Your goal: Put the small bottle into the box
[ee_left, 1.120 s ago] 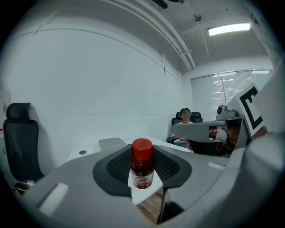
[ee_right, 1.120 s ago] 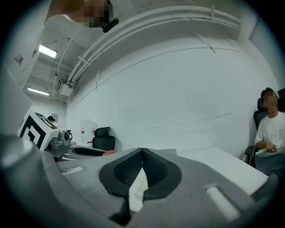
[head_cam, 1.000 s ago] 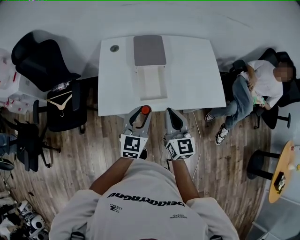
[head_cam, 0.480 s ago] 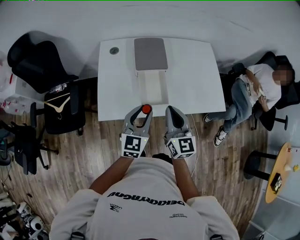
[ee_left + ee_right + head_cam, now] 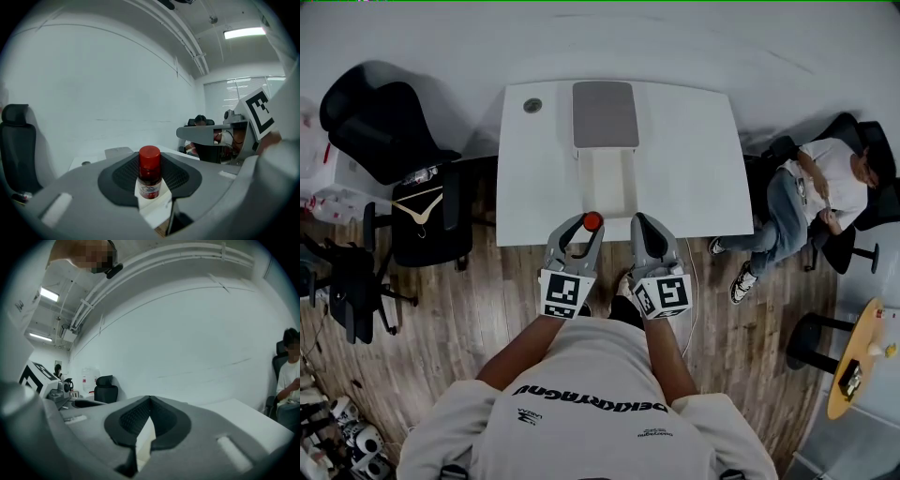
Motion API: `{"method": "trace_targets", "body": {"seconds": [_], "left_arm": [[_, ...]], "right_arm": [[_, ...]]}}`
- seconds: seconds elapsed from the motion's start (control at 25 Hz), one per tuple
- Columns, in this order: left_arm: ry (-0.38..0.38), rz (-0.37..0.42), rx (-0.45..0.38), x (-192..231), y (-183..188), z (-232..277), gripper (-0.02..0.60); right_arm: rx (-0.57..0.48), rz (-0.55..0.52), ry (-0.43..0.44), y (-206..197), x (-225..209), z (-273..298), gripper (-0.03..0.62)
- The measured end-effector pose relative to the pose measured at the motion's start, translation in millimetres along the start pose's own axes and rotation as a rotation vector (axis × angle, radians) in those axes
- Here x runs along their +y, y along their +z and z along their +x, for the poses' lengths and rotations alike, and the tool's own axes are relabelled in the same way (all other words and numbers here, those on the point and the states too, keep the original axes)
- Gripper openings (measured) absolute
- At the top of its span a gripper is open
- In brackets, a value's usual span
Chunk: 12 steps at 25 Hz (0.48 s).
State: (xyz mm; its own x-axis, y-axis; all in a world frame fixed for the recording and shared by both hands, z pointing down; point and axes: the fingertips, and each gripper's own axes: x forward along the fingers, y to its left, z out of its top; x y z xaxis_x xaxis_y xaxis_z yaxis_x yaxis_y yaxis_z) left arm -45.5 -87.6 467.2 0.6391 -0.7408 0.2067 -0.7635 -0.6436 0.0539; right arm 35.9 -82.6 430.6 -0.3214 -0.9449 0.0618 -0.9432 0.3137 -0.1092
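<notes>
White table [image 5: 684, 159] stood on wood flooring [image 5: 478, 309], an open box [image 5: 607, 178] at its centre with the grey lid [image 5: 605, 114] lying toward 12 o'clock. At the table's 6 o'clock edge the left gripper [image 5: 584, 228] clenched the small red-capped bottle [image 5: 149, 173] upright between its pads. The right gripper [image 5: 641, 225], just beside it at 3 o'clock, had its jaws pressed together on nothing.

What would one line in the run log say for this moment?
left gripper: shut on small bottle, upright | right gripper: shut, empty | box: open on table, ahead | small bottle not yet in box
</notes>
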Motion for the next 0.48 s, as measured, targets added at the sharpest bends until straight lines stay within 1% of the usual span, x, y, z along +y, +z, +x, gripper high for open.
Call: {"method": "trace_targets", "body": {"seconds": [0.16,0.48], "left_arm": [[0.013,0.003,0.002,-4.1,1.2,11.2,0.137],[0.083,-0.014,0.007,-3.5,7.2,34.3,0.137]], "right_arm": [[0.011,0.014,0.032,-6.4,-15.2,6.3,-0.002],[0.039,0.016,0.109,-8.5,-33.0,21.5,-0.002]]}}
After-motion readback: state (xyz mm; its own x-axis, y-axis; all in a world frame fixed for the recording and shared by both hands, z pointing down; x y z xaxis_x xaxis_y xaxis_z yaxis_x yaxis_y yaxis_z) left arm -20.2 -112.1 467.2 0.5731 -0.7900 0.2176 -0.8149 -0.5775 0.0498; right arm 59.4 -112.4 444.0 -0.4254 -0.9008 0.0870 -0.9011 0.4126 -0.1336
